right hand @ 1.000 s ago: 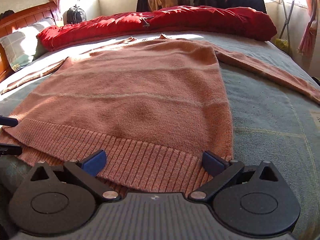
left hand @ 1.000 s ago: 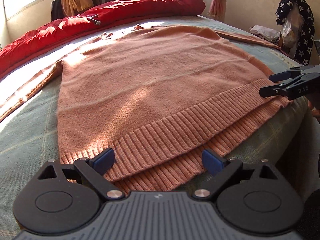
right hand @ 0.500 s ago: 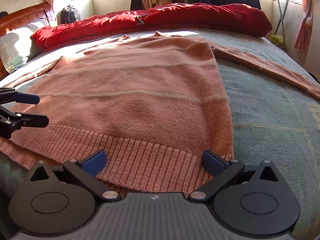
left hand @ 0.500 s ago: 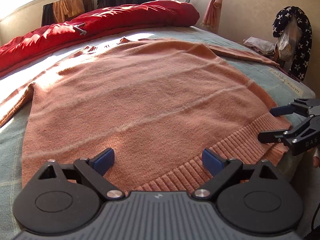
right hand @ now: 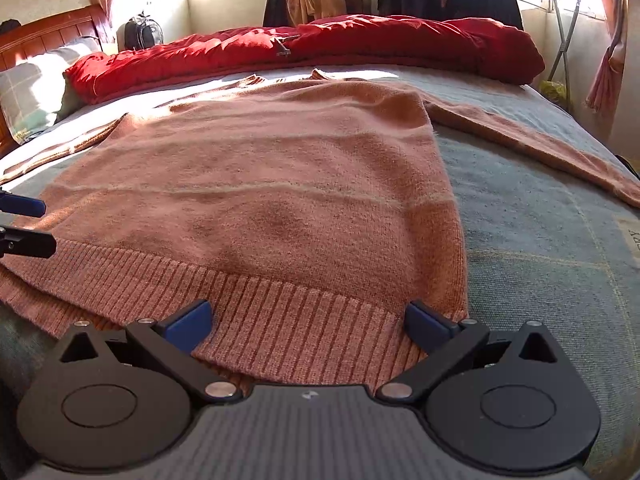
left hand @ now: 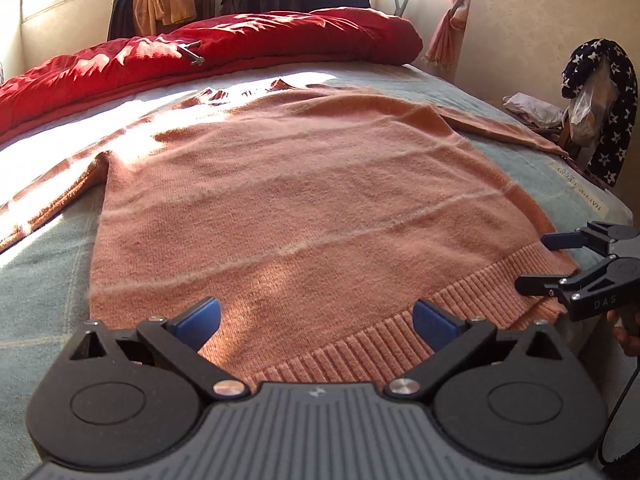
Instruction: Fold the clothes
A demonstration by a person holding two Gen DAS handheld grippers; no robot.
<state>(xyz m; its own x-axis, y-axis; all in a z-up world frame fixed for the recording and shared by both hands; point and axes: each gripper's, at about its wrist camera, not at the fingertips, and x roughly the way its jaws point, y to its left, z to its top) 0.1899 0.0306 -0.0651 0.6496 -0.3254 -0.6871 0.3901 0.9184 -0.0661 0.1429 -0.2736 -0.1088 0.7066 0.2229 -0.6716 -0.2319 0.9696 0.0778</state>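
Note:
A salmon-pink knitted sweater (left hand: 304,200) lies flat on the bed with its ribbed hem toward me and both sleeves spread out; it also shows in the right wrist view (right hand: 280,184). My left gripper (left hand: 316,320) is open, its jaws over the hem near the sweater's left corner. My right gripper (right hand: 308,320) is open over the hem at the right corner. In the left wrist view the right gripper (left hand: 538,262) shows at the right edge, open beside the hem corner. In the right wrist view the left gripper (right hand: 28,224) shows at the left edge, open.
A red duvet (left hand: 224,48) lies bunched along the far side of the bed (right hand: 540,248). A pillow (right hand: 28,88) and wooden headboard (right hand: 52,32) are at the far left. A star-patterned cloth (left hand: 600,100) hangs beside the bed. Clothes hang at the window.
The left gripper has shifted left along the hem and swung its view, so the sweater's left edge now lies nearer the middle. The right gripper has barely moved. Both stay open.

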